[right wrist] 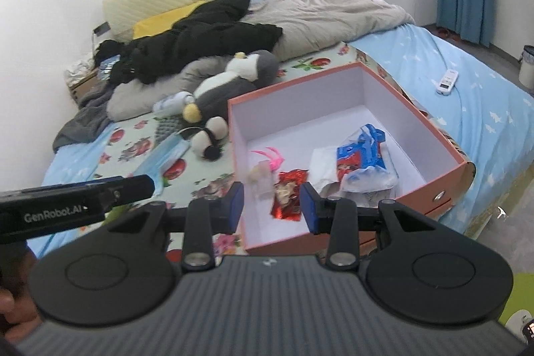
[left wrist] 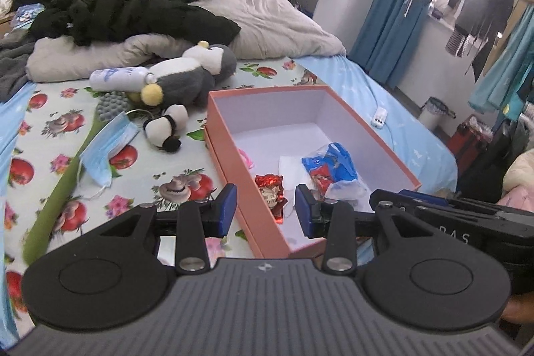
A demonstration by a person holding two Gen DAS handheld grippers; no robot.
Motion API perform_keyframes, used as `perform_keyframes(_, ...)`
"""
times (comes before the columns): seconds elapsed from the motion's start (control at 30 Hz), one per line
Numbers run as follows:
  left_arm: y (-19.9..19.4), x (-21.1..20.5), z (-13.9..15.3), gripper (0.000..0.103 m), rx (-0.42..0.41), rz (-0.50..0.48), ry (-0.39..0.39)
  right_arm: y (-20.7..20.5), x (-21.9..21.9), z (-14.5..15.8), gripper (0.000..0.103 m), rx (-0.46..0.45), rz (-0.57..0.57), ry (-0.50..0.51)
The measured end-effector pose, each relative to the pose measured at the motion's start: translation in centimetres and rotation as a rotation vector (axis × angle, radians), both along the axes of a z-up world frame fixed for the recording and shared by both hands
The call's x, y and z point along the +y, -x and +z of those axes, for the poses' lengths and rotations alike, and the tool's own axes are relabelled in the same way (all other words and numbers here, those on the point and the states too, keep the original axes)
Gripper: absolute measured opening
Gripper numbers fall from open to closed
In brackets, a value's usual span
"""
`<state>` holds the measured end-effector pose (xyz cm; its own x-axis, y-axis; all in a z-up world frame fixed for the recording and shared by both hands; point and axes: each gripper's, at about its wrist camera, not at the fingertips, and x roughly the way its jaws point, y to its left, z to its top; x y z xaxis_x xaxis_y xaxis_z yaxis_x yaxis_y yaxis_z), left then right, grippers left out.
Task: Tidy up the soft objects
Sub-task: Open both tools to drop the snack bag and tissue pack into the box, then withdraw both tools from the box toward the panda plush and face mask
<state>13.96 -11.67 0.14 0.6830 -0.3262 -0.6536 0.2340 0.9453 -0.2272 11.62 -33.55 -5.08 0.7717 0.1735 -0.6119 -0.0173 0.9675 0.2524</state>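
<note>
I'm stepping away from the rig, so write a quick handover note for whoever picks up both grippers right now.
Left gripper: open, empty, over the near end of the salmon-pink cardboard box.
Right gripper: open, empty, beside the left.
In the box: blue-and-red plastic snack bag, red foil wrapper, pink hair clip.
Left on the floral bedsheet: large grey-and-white plush penguin, small black-and-white plush panda, blue disposable face mask.
Next, probably: panda.
</note>
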Motion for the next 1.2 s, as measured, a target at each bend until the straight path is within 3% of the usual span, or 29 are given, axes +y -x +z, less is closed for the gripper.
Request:
perform_keyframes(0.27,5.7,4.2,1.5,0.044,-0.043,0.064,-0.001,4.4,3.0,1.7,0.040,-0.047,0.048,0.001)
perform_keyframes(0.67,12.1,10.2,0.3,0.045,-0.015,0.190,0.033,8.7,7.4,1.2,0.040,-0.070,0.173,-0.020)
perform_keyframes(0.7,12.3,10.6,0.3,0.048,-0.008,0.200,0.032,8.7,7.7,1.1,0.040,-0.066,0.184,-0.020)
perform_keyframes(0.77,12.6,11.2,0.4,0.067,-0.006,0.220,0.031,8.5,8.6,1.0,0.040,-0.064,0.204,-0.011)
perform_keyframes(0.9,12.3,12.1,1.8,0.076,-0.016,0.239,0.037,7.6,9.7,1.2,0.040,-0.066,0.226,-0.004)
perform_keyframes(0.97,11.8,12.6,2.8,0.090,-0.014,0.238,0.043,7.2,10.0,1.5,0.040,-0.072,0.233,-0.007)
perform_keyframes(1.2,9.7,13.9,7.0,0.101,0.000,0.232,0.008,4.8,10.5,2.7,0.040,-0.087,0.247,0.027)
